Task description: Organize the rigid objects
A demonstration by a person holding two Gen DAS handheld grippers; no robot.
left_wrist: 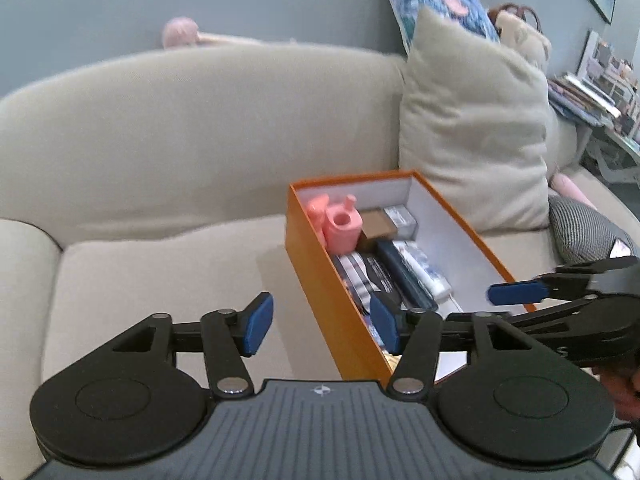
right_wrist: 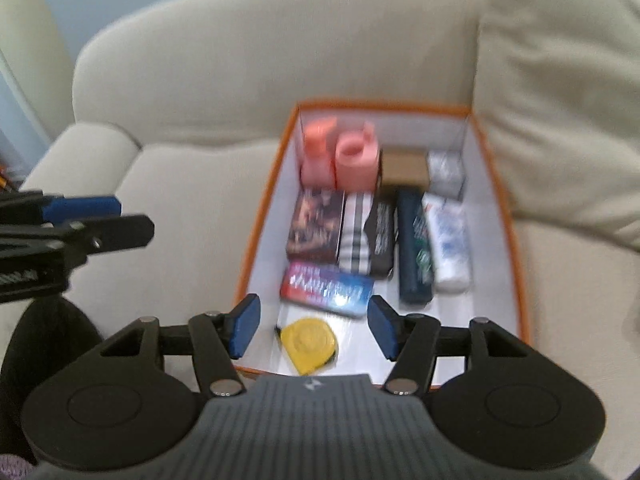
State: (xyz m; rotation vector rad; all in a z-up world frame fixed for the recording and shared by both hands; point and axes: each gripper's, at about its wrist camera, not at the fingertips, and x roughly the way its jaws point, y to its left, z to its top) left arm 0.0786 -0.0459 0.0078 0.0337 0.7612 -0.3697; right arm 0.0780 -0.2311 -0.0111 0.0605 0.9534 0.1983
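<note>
An orange box (left_wrist: 320, 280) with a white inside (right_wrist: 492, 216) sits on the sofa seat. It holds pink pieces (right_wrist: 356, 160), a brown box (right_wrist: 404, 168), a silver pack (right_wrist: 446, 172), several flat packs (right_wrist: 316, 226), a dark tube (right_wrist: 416, 248), a white tube (right_wrist: 448, 240), a red-blue pack (right_wrist: 326, 288) and a yellow tape measure (right_wrist: 308, 344). My left gripper (left_wrist: 320, 322) is open and empty over the box's near left wall. My right gripper (right_wrist: 312, 326) is open and empty above the tape measure.
A beige sofa (left_wrist: 168, 128) carries a beige cushion (left_wrist: 472, 128), a blue patterned cushion (left_wrist: 436, 4) and a grey checked cushion (left_wrist: 584, 232). A shelf with books (left_wrist: 600, 92) stands at far right. The sofa arm (right_wrist: 80, 152) is at left.
</note>
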